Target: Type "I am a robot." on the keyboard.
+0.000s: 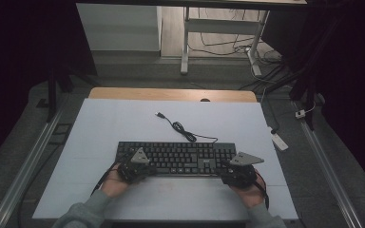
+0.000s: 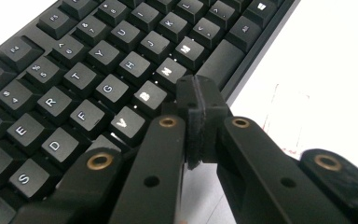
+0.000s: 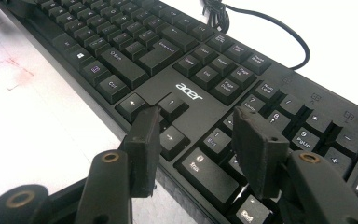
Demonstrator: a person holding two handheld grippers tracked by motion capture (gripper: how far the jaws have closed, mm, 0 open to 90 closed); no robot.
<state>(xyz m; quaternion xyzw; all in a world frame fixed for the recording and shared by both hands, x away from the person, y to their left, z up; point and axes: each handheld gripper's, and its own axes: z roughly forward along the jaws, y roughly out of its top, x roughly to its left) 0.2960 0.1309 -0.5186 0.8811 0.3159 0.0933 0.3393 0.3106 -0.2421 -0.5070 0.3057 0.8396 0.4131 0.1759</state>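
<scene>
From above, a black keyboard (image 1: 176, 158) lies on a white table (image 1: 123, 123), cable (image 1: 180, 127) trailing away, a gripper at each end. Left gripper (image 2: 200, 100): jaws pressed together, empty, above the space bar. Right gripper (image 3: 198, 149): jaws parted, empty, over the arrow keys.

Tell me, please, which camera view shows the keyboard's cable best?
The high view: the cable runs whole from the keyboard across the white table to its loose plug. The right gripper view catches a short loop behind the keyboard; the left gripper view gives letter keys.
</scene>
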